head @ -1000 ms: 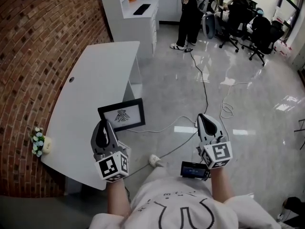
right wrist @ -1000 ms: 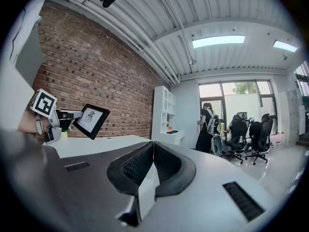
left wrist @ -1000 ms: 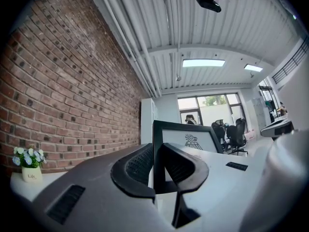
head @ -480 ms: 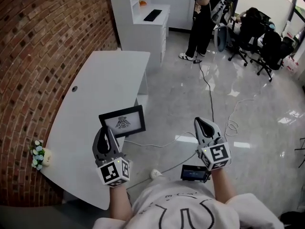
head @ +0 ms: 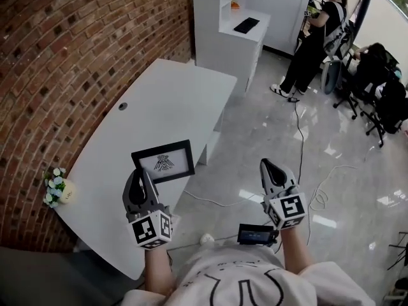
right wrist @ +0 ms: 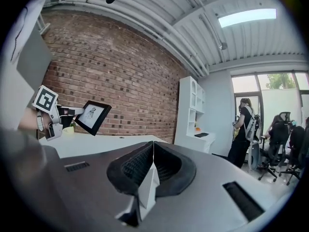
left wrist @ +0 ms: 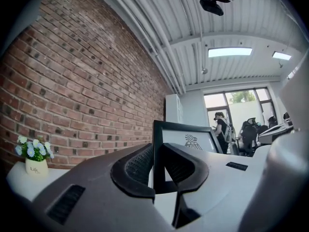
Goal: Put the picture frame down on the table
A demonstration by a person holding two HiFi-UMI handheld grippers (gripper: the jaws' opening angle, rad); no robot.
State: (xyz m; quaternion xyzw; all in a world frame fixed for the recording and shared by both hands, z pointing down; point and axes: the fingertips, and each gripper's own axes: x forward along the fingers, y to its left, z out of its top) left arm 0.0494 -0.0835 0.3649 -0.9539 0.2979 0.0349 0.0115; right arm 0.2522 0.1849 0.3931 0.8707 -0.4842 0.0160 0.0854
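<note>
A black picture frame (head: 163,161) with a white mat and a small dark bird emblem is held up over the near right part of the white table (head: 153,101). My left gripper (head: 138,182) is shut on the frame's left edge; in the left gripper view the frame (left wrist: 186,139) rises upright from between the closed jaws. My right gripper (head: 269,171) hangs over the floor to the right, shut with nothing in it. From the right gripper view (right wrist: 152,153) the frame (right wrist: 92,116) and the left gripper appear at far left above the tabletop.
A small vase of flowers (head: 57,189) stands at the table's near left corner by the brick wall. A white shelf unit (head: 239,27) stands beyond the table. A person (head: 315,37) and office chairs (head: 382,91) are at the back right. Cables (head: 299,139) run over the glossy floor.
The view has swung left, bringing more of the table and brick wall into sight. The left gripper still holds the frame, which now sits more over the tabletop. The right gripper has barely moved.
</note>
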